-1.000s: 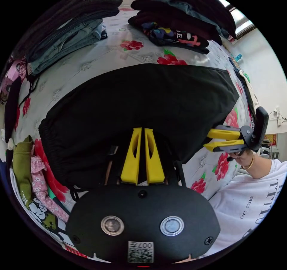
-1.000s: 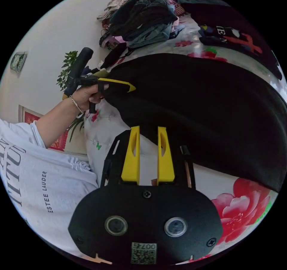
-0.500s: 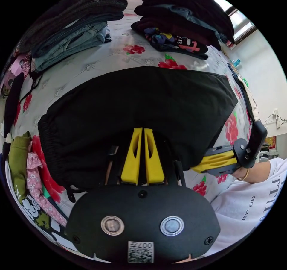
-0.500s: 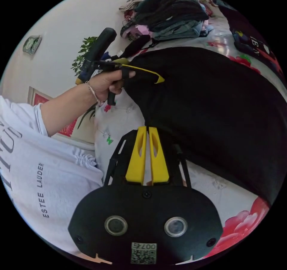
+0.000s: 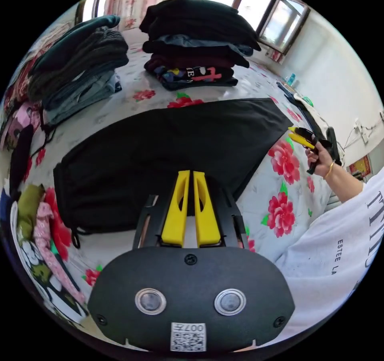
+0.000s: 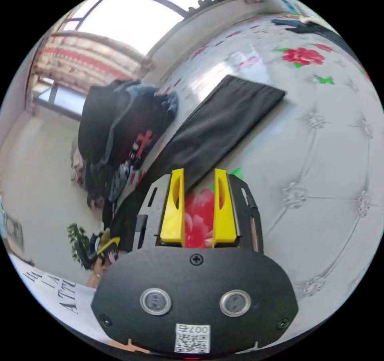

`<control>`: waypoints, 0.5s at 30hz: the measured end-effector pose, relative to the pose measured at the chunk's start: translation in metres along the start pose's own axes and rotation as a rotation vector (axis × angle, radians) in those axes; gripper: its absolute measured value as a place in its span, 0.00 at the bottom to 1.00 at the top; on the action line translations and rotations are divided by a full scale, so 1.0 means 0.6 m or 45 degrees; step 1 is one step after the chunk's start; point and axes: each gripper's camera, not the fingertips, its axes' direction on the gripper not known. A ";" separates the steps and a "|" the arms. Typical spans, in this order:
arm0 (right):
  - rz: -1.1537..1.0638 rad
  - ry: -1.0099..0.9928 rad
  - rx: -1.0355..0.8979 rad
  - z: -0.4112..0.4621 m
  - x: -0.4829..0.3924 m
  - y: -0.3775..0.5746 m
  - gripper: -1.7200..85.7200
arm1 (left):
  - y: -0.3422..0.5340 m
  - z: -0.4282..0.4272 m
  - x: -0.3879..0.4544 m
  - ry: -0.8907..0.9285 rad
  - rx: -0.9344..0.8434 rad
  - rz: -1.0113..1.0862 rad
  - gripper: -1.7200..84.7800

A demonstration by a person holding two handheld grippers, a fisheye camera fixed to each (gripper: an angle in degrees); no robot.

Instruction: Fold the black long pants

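Note:
The black long pants (image 5: 168,145) lie flat and folded lengthwise on the flowered bed, waistband to the left in the left gripper view. Above their near edge hovers my left gripper (image 5: 191,173), jaws together with nothing seen pinched between them. My right gripper (image 5: 297,133) is held in a hand just off the pants' leg-end corner. In the right gripper view the pants (image 6: 216,129) run as a dark strip away from me. There my right gripper (image 6: 199,173) stands open over a red flower print, and the left gripper (image 6: 112,241) is small at the lower left.
Two stacks of folded clothes (image 5: 196,45) (image 5: 76,69) stand at the far side of the bed (image 5: 280,185). Loose garments (image 5: 36,225) lie at the left edge. The person's white shirt (image 5: 344,249) is at the right, with a window (image 5: 276,13) behind.
Both grippers have come off the pants, which now lie flat. The left one has lifted back. The right one, shut half a second ago, has opened and swung toward the leg end.

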 end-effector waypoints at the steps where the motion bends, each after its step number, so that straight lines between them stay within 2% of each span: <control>1: 0.099 -0.002 0.107 -0.027 0.046 -0.023 0.10 | 0.007 -0.003 -0.007 0.019 0.004 -0.040 0.02; 2: 0.198 -0.002 0.156 -0.041 0.084 -0.041 0.11 | 0.022 -0.011 -0.028 0.087 0.020 -0.138 0.02; 6: 0.291 -0.115 0.285 -0.041 0.129 -0.075 0.10 | 0.097 -0.036 -0.136 0.353 0.098 -0.544 0.08; 8: 0.390 -0.211 0.395 -0.022 0.143 -0.084 0.09 | 0.136 -0.050 -0.178 0.364 0.116 -0.735 0.09; 11: 0.535 -0.218 0.374 -0.001 0.148 -0.098 0.05 | 0.212 -0.080 -0.242 0.350 0.201 -1.079 0.10; 12: 0.532 -0.199 0.365 -0.001 0.143 -0.101 0.04 | 0.244 -0.093 -0.264 0.344 0.272 -1.209 0.10; 15: 0.394 -0.309 0.312 -0.003 0.093 -0.126 0.02 | 0.291 -0.108 -0.307 0.363 0.388 -1.383 0.13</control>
